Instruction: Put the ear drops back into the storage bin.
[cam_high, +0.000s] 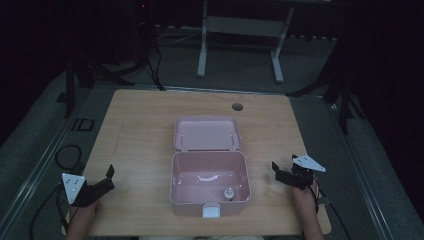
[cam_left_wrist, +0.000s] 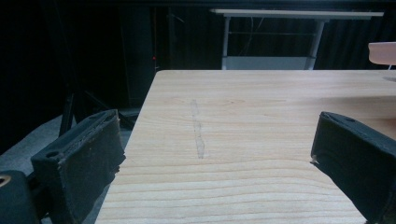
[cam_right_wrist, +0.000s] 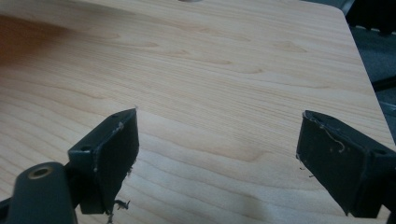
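Pink box sits open at table centre, lid folded back, small bottle upright in its near right corner, while left gripper and right gripper rest either side, jaws spread, holding nothing, likely poised for access.

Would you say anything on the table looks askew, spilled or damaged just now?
Nothing stands out. The pink box sits square mid-table with its lid open, a small bottle upright inside. Both grippers, left and right, are open beside it, holding nothing.
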